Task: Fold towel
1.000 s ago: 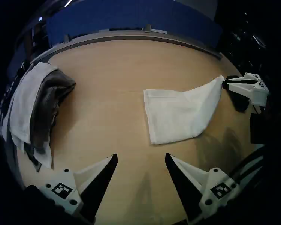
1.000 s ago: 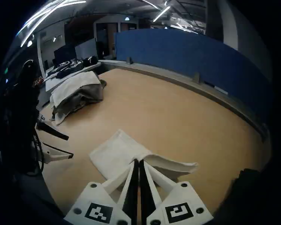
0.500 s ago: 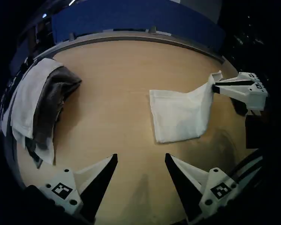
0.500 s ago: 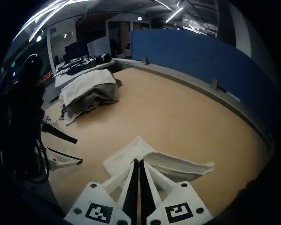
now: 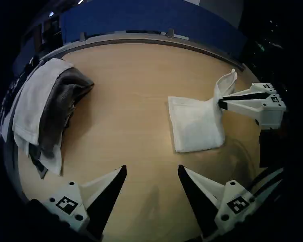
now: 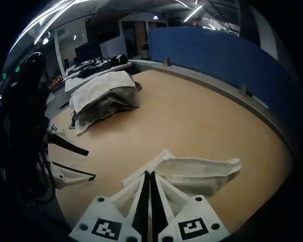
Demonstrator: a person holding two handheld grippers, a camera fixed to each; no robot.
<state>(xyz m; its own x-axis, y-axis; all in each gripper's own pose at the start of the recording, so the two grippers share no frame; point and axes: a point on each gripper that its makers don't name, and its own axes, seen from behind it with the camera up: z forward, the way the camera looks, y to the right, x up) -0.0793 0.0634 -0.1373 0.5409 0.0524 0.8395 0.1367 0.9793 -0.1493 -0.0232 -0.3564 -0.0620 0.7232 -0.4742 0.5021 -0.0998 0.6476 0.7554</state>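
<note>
The right gripper (image 6: 147, 174) fingers are clenched on the towel (image 5: 196, 125), its right edge held raised for folding leftward; the remainder lies on the table (image 5: 127, 101). The left gripper (image 5: 151, 167) fingers are released, empty, nearer.

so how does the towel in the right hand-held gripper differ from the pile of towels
The white towel is one cloth, mostly flat, one edge held up by the right hand-held gripper; the pile is a heap, untouched. The towel is all white; the pile has white over grey-brown cloth. Both rest on the wooden table.
</note>
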